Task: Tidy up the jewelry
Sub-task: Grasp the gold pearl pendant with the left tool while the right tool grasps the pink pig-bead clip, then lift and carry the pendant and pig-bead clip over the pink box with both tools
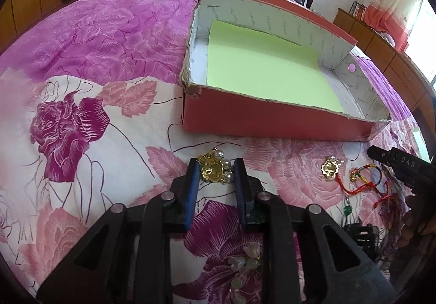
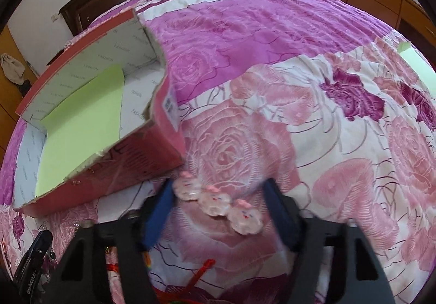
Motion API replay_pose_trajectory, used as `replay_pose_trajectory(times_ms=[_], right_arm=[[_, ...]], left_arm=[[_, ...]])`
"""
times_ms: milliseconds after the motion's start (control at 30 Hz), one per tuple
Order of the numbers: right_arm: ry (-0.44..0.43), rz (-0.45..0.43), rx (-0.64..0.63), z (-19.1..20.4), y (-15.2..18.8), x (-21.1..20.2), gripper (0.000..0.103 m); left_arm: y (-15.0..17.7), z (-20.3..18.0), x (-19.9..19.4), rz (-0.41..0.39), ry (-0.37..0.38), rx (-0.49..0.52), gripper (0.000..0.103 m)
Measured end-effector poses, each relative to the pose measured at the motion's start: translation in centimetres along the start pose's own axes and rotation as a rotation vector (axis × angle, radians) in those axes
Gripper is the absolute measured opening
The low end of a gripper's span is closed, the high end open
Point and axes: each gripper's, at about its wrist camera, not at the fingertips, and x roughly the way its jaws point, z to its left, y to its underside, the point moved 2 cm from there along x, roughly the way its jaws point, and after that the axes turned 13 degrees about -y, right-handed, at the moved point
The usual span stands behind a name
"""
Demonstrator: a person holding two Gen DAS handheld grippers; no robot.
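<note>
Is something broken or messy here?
Yes. The red box has ragged, torn cardboard along its front rim and at its near-left corner. The green paper inside curls up at the back instead of lying flat.

Bright window daylight; fisheye edges, right view blurred.

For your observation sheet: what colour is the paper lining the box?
Light green paper, clearest in the left wrist view.
</note>
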Motion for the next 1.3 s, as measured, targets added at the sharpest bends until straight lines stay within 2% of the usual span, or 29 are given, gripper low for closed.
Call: replay_pose_trajectory(times_ms=[533,900,1300], right_arm=[[-0.118,-0.05,-0.047,-0.3,1.3,-4.6,0.06],[-0.192,-0.135,-0.175,2.5,2.5,-9.2,0.06],[-0.285,-0.229,-0.259,4.9,2.6,-11.9,0.06]], left_arm=[[0.1,0.0,-4.7,-0.066,0.008,-0.008,0.017],[-0.2,-1.0,-7.4,-0.126,0.025,0.015,0.017],[-1.3,-2.1,-9.5,-0.188,0.055,0.034,0.017]])
